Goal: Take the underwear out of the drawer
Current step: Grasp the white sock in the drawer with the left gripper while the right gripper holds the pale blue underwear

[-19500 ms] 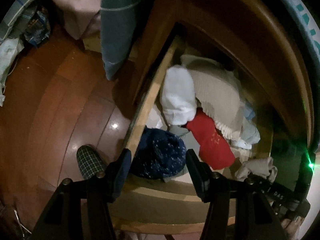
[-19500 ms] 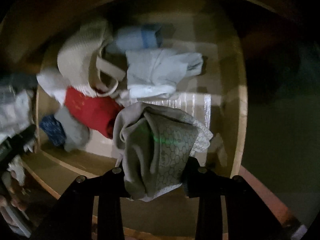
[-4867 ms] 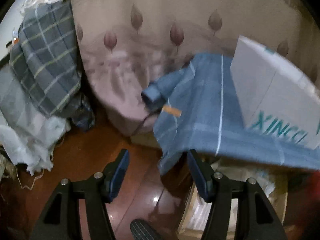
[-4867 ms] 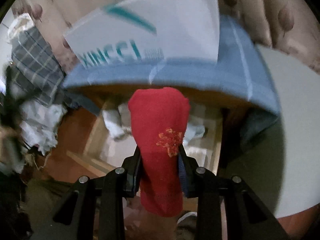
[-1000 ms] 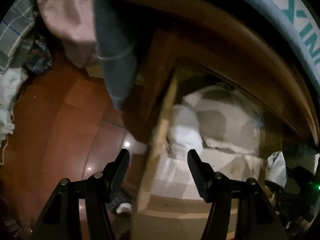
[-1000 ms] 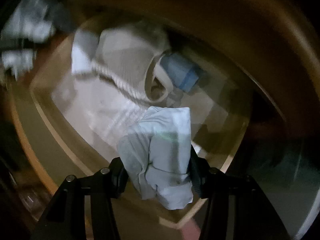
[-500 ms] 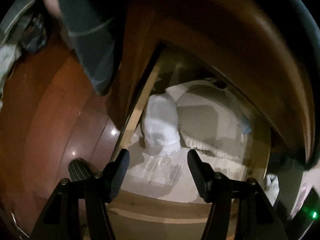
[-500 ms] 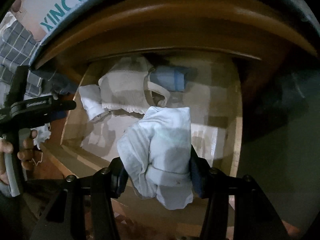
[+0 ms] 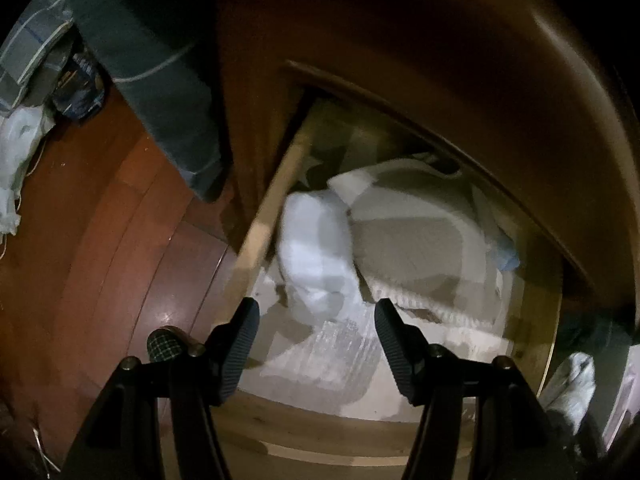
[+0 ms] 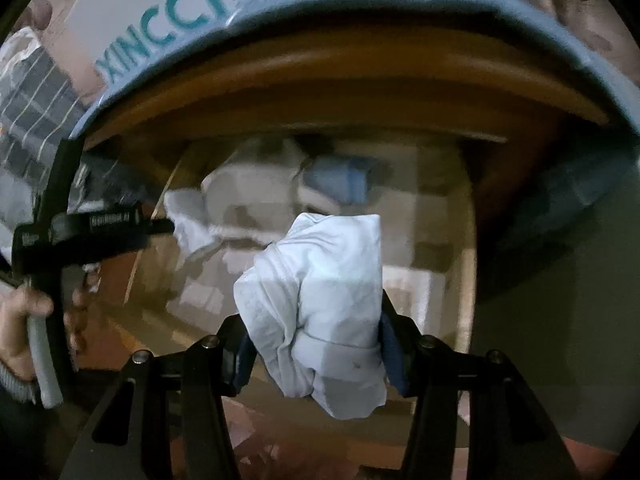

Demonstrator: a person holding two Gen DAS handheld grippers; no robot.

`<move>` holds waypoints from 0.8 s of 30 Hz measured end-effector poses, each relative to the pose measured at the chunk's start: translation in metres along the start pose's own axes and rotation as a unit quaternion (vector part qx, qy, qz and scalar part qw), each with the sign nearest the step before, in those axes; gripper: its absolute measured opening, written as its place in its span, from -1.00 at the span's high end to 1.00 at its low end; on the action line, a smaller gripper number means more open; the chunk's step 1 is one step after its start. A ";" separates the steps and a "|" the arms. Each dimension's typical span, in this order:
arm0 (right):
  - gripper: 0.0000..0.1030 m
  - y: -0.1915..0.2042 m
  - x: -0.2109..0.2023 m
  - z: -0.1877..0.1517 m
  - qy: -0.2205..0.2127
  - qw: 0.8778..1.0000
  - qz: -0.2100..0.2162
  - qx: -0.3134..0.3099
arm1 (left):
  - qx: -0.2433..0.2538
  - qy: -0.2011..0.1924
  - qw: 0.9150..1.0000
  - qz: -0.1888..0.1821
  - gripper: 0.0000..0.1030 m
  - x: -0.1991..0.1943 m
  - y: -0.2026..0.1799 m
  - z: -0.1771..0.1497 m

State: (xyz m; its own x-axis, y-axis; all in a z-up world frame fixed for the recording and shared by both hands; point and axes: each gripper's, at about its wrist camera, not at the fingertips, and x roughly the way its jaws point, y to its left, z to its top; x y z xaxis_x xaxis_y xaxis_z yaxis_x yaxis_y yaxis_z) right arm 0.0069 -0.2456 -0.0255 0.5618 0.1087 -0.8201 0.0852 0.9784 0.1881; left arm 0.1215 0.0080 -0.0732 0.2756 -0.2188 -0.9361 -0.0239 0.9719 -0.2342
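Each gripper is a matte black frame with 2 ribbed, dark blue-black fingers [image 9: 390, 338] and round silver screw heads on its arms. From the right gripper [image 10: 314, 342], the left gripper [image 10: 96, 232] shows white lettering on its black body, a pale grey handle, and a hand [image 10: 18, 320] with a grey cuff.

floor: glossy red-brown wood floor [image 9: 100, 264] | furniture: dark wooden cabinet [image 9: 400, 60] under a blue cloth [image 10: 540, 28] | left: plaid fabric [image 10: 36, 96], white bag [image 9: 16, 152] | light: dim, one floor glint
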 end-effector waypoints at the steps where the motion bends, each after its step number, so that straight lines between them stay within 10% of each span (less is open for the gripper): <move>1: 0.04 -0.001 -0.001 0.000 -0.004 1.000 -0.007 0.001 | 0.005 0.001 1.000 0.001 -0.19 0.001 -0.003 0.000; 24: 0.03 -0.008 0.000 0.002 0.004 1.000 0.007 0.027 | -0.128 -0.001 0.992 -0.001 -0.18 0.030 0.006 0.007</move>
State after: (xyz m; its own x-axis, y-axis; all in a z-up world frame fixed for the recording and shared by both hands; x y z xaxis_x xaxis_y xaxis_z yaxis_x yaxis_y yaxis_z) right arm 0.0076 -0.2540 -0.0258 0.5570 0.1234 -0.8213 0.1222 0.9660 0.2280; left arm 0.1360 0.0076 -0.1011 0.2773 -0.2212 -0.9350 -0.2660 0.9174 -0.2960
